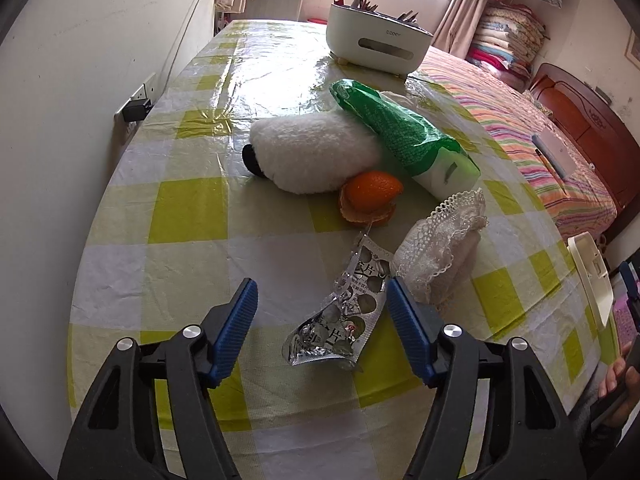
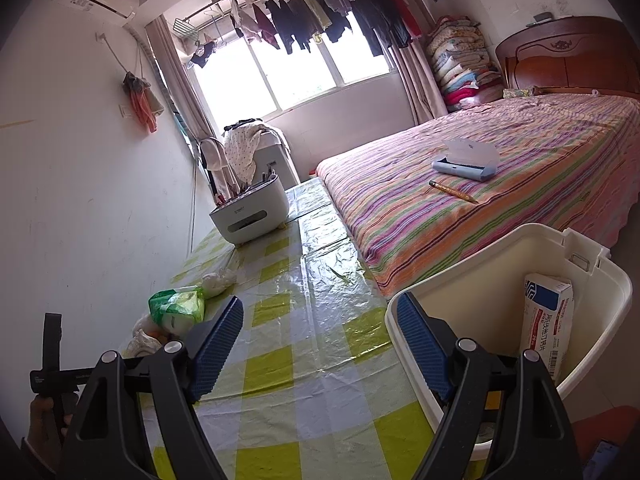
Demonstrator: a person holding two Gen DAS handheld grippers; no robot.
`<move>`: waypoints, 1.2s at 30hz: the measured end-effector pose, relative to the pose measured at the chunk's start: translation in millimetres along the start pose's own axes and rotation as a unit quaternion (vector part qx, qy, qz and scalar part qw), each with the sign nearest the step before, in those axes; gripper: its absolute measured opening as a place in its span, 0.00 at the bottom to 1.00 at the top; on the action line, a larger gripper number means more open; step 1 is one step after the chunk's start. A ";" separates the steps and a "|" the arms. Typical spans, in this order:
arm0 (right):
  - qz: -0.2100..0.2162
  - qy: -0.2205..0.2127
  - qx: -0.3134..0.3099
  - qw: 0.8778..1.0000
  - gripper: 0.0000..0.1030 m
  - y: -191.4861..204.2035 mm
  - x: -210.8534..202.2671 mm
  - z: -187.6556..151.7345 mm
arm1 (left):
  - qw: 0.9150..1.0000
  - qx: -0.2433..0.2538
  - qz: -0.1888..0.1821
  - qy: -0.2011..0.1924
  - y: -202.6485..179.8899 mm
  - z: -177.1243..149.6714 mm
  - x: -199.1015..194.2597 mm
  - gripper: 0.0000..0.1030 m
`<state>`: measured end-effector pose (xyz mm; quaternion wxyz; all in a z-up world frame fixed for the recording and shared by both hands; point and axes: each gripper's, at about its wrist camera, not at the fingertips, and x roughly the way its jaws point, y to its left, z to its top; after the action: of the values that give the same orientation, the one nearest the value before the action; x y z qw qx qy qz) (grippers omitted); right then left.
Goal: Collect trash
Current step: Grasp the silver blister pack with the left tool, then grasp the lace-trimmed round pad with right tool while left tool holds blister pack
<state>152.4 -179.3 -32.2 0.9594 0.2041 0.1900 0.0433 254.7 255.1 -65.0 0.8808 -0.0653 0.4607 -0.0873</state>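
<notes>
Trash here means several bits scattered on the checked tablecloth [image 1: 192, 216], and most of it is not yet collected. Going left to right in the left wrist view: a white fluffy item [image 1: 316, 152] lies near the table's middle, probably not rubbish; just right of it sits orange peel [image 1: 370, 196], a clear piece of waste; behind that a green plastic wrapper [image 1: 384, 120] lies round a white roll. Nearer the camera a crumpled foil blister pack [image 1: 340, 316] lies flat on the cloth, with a lace-trimmed cloth [image 1: 440, 248] just beside it on the right.

The left gripper [image 1: 320, 312] hangs over the blister pack with its jaws partly open. The pack sits between the blue pads [image 1: 240, 320], close against the right one and with a clear gap to the left one, so I judge it is not gripped yet. This looks like the piece now being picked.

In the right wrist view, the right gripper [image 2: 320, 344] has its jaws wide. The right pad is inside the rim of a white bin [image 2: 500, 248] at the table's edge and the left pad outside, and I cannot tell whether they press the wall. Inside the bin stands a medicine box [image 2: 546, 328], so at least one item seems done.

Left to do, as I judge it: the blister pack, the peel, likely the green wrapper.
</notes>
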 end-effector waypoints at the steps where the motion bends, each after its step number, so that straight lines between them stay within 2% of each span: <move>1: 0.002 0.001 0.000 1.000 0.75 0.5 0.4 -0.7 | 1.000 0.002 -0.002 0.005 0.4 -0.1 2.9 0.44; 5: 0.011 0.014 -0.007 1.000 0.75 6.0 5.1 -3.8 | 1.000 0.011 0.004 0.002 0.3 0.1 4.8 0.39; 9: 0.039 0.040 -0.019 0.998 0.75 20.4 19.2 -4.7 | 1.000 0.000 -0.015 0.010 0.5 -2.5 4.9 0.13; 11: 0.055 0.055 -0.035 0.996 0.75 33.4 28.5 -4.8 | 1.000 0.001 -0.015 0.009 -2.5 -5.2 2.8 0.09; 17: 0.124 0.123 -0.088 0.981 0.75 86.2 64.6 -13.6 | 1.000 0.008 -0.008 -0.006 -13.7 -14.6 -7.6 0.08; 20: 0.159 0.165 -0.114 0.967 0.75 115.9 84.7 -22.7 | 0.999 -0.002 -0.001 -0.035 -13.1 -15.9 -21.0 0.07; 24: 0.179 0.198 -0.164 0.950 0.75 156.3 106.8 -39.3 | 0.997 -0.031 0.002 -0.072 -2.8 -16.5 -41.1 0.07; 27: 0.185 0.218 -0.193 0.939 0.76 182.2 119.5 -51.3 | 0.995 -0.048 0.004 -0.090 4.3 -18.3 -52.1 0.07; 28: 0.187 0.223 -0.199 0.936 0.82 189.9 123.4 -54.5 | 0.994 -0.053 -0.001 -0.094 6.4 -18.7 -55.1 0.07; 29: 0.187 0.228 -0.206 0.933 0.83 197.4 127.5 -58.0 | 0.994 -0.056 0.000 -0.099 7.3 -19.3 -57.9 0.07; 32: 0.189 0.247 -0.222 0.924 0.84 217.0 139.9 -68.1 | 0.992 -0.057 0.002 -0.111 5.6 -20.9 -65.5 0.07; 36: 0.161 0.261 -0.241 0.921 0.84 232.7 157.0 -78.4 | 0.992 -0.049 -0.009 -0.117 -2.0 -25.0 -70.5 0.07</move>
<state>266.3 87.7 -57.9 0.8758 -0.0243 0.3822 0.2936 194.4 267.3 -22.3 0.9236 -0.1223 0.3576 -0.0639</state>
